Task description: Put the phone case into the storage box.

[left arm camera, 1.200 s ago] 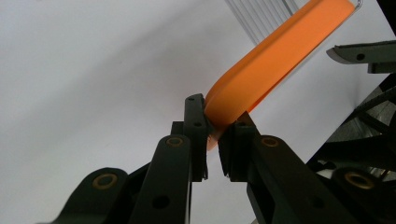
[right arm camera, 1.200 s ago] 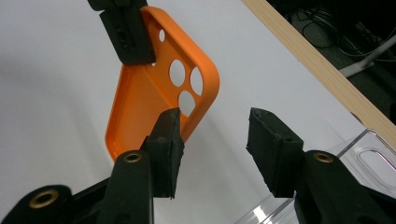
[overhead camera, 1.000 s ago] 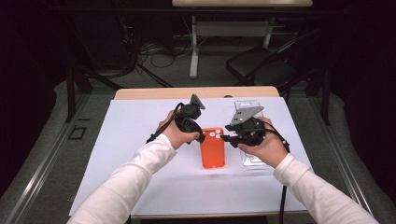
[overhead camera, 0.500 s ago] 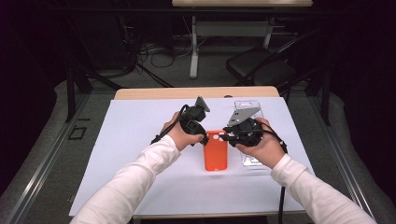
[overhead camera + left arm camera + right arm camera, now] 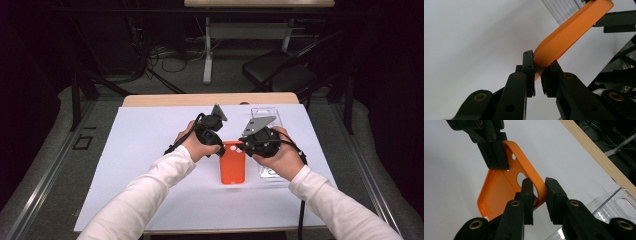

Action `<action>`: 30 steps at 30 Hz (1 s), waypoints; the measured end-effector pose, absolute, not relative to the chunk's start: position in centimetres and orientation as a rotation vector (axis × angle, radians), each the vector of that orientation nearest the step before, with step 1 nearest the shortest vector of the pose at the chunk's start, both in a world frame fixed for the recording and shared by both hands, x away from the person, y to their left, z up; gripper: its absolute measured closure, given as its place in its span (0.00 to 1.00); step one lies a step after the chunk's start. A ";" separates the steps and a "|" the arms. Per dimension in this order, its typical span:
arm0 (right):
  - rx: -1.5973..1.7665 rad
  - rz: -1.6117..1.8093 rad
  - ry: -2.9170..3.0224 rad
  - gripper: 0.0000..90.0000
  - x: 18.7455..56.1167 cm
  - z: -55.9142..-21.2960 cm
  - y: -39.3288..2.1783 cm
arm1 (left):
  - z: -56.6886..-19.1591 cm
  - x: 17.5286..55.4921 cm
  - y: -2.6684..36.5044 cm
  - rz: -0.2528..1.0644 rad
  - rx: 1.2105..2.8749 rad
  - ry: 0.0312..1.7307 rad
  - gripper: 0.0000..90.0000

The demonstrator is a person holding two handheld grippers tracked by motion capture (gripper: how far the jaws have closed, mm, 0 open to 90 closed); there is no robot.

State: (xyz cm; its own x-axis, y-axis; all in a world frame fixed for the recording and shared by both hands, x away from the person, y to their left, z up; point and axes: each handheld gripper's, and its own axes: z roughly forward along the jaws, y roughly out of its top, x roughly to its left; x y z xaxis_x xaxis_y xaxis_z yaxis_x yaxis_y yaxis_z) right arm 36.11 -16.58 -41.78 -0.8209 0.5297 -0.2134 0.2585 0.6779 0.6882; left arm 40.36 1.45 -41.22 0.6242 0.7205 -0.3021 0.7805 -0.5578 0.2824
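Both grippers have hold of the orange phone case (image 5: 233, 162) at its far end, the end with the camera holes, so the picking-up part looks done; what is left, as far as one can judge, is to carry it or fit it somewhere, perhaps toward the clear plastic tray (image 5: 270, 170) just to its right. The left gripper (image 5: 216, 142) is clamped on the case's far left corner, its jaws pinching the rim in the left gripper view (image 5: 537, 72). The right gripper (image 5: 245, 145) has just been closing its jaws, and in the right gripper view (image 5: 539, 192) they sit on either side of the rim at the far right corner, pressing on it. The case hangs over the white sheet (image 5: 150, 150) that covers the table, near its middle, hollow side up. Its long axis runs from the person outward, with the far, gripped end lifted and the near end low, close to the sheet or resting on it.
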 end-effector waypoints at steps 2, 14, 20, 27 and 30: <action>0.617 0.934 2.493 0.87 36.1 -41.8 -16.6 | -41.2 40.4 1.5 -0.212 2.462 1.193 0.92; 0.607 0.893 2.477 0.88 35.8 -41.8 -16.4 | -41.3 40.4 1.3 -0.214 2.459 1.203 0.91; 0.599 0.885 2.489 0.88 35.9 -41.8 -16.3 | -41.3 40.4 1.3 -0.218 2.468 1.202 0.91; 0.593 0.880 2.495 0.88 36.0 -41.7 -16.3 | -41.3 40.4 1.2 -0.213 2.461 1.204 0.91; 0.591 0.885 2.493 0.88 36.0 -41.7 -16.4 | -41.3 40.4 1.2 -0.211 2.466 1.201 0.91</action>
State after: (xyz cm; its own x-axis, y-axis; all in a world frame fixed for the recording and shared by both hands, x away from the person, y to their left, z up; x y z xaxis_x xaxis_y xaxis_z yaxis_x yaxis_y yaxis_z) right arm 35.98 -16.37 -41.71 -0.8179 0.5189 -0.2487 0.2461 0.7061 0.6640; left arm 40.37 1.24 -41.26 0.6218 0.7240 -0.2988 0.7825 -0.5577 0.2770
